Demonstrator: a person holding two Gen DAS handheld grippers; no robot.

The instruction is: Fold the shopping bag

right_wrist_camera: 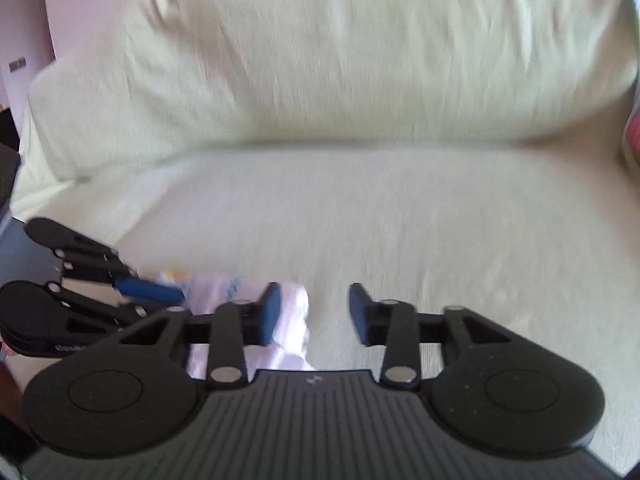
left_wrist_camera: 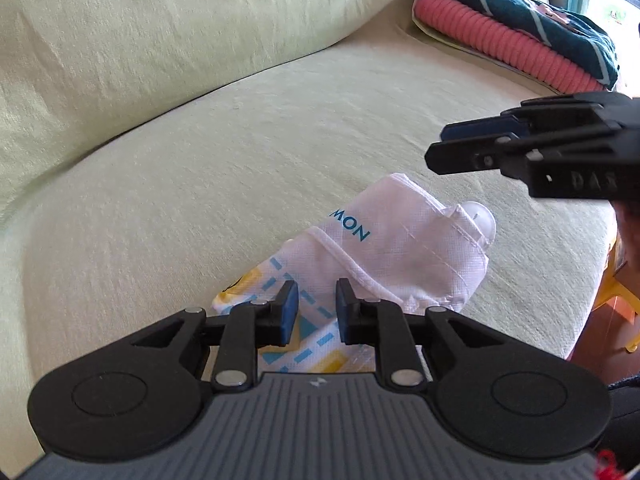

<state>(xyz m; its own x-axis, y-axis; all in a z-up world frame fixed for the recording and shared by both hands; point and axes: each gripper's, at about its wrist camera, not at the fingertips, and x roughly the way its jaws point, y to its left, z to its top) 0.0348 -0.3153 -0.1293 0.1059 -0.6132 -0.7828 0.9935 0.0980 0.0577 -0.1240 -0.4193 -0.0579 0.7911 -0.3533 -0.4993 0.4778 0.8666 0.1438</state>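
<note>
A folded white shopping bag (left_wrist_camera: pixel 400 240), with blue lettering and a blue and yellow pattern, lies on the pale green sofa seat (left_wrist_camera: pixel 200 220). My left gripper (left_wrist_camera: pixel 317 310) hovers open over the bag's near patterned end, and the fabric shows through the gap between its fingers. My right gripper (left_wrist_camera: pixel 438 146) hangs in the air beyond and to the right of the bag, not touching it. In the blurred right wrist view my right gripper (right_wrist_camera: pixel 315 312) is open, the bag (right_wrist_camera: pixel 298 304) lies under its left finger, and my left gripper (right_wrist_camera: pixel 160 292) reaches in from the left.
The sofa's back cushion (left_wrist_camera: pixel 160 40) rises behind the seat. A stack of folded pink and teal textiles (left_wrist_camera: pixel 500 40) sits at the far right corner. The seat's edge drops off at the right, with an orange object (left_wrist_camera: pixel 616 300) on the floor. A clear rounded thing (left_wrist_camera: pixel 480 220) peeks from the bag's far end.
</note>
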